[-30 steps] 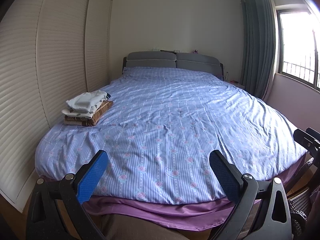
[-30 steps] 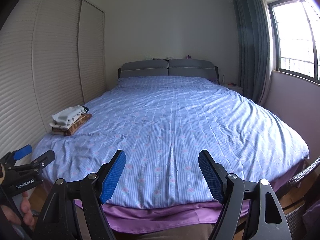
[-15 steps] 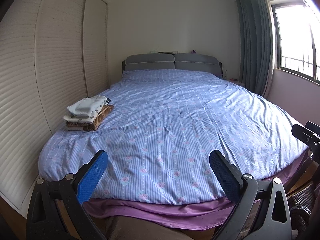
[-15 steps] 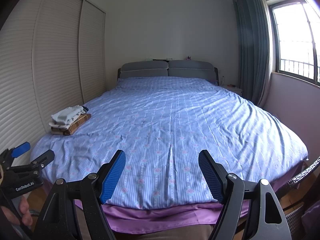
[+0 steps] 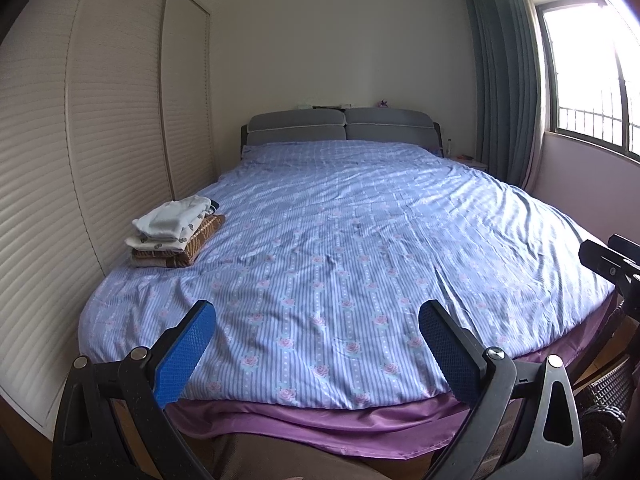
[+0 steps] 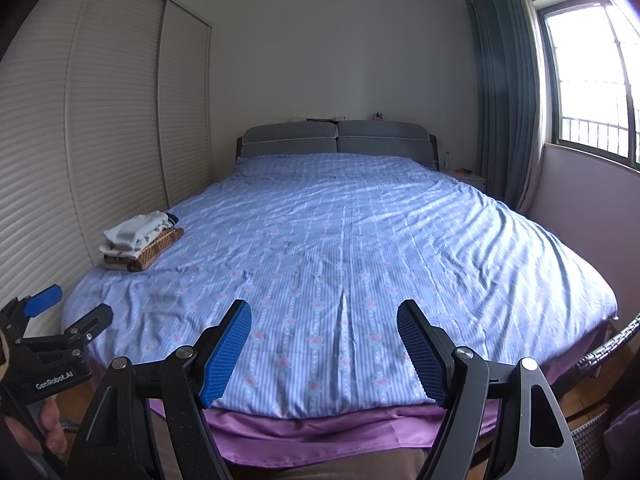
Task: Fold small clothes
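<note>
A stack of folded small clothes, white pieces on top of a brown patterned one, lies on the left edge of the bed; it also shows in the right wrist view. My left gripper is open and empty, held off the foot of the bed. My right gripper is open and empty, also off the foot of the bed. The left gripper shows at the left edge of the right wrist view. No loose garment shows on the blue striped cover.
A louvered wardrobe runs close along the bed's left side. A grey headboard stands at the far wall. Curtains and a window are at right. A wicker basket sits at the bed's right foot corner.
Both grippers have drawn back and tilted up a little from the bed. Both stay open and empty.
</note>
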`<state>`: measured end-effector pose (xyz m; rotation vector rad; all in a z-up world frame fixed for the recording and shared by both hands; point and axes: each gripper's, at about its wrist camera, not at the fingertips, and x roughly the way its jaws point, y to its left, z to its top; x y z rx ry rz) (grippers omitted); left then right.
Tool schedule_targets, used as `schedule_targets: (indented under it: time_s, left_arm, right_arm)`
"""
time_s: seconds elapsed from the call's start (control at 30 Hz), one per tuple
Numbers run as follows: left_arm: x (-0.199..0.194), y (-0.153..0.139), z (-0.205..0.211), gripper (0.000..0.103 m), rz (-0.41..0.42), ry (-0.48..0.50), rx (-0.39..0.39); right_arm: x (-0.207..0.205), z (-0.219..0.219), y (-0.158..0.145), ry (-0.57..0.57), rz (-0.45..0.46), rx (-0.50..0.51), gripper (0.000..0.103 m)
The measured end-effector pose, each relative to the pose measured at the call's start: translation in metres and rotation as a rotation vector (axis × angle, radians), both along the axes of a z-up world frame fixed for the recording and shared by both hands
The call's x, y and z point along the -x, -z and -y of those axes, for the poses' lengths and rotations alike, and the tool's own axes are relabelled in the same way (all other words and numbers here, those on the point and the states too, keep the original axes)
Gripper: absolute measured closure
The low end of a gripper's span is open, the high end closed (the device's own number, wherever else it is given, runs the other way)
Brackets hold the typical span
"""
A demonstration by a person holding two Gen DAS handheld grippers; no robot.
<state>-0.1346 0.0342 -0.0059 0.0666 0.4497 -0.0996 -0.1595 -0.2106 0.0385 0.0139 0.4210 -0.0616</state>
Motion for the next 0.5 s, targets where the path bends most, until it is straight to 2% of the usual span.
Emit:
schedule_targets:
  time_s: [0.5]
  left_arm:
    - [0.0022, 0.0006, 0.004, 0.0, 0.023, -0.001, -0.032]
  right_arm:
    - [0.001, -0.0013, 0.0005, -0.001, 0.001, 0.002, 0.027]
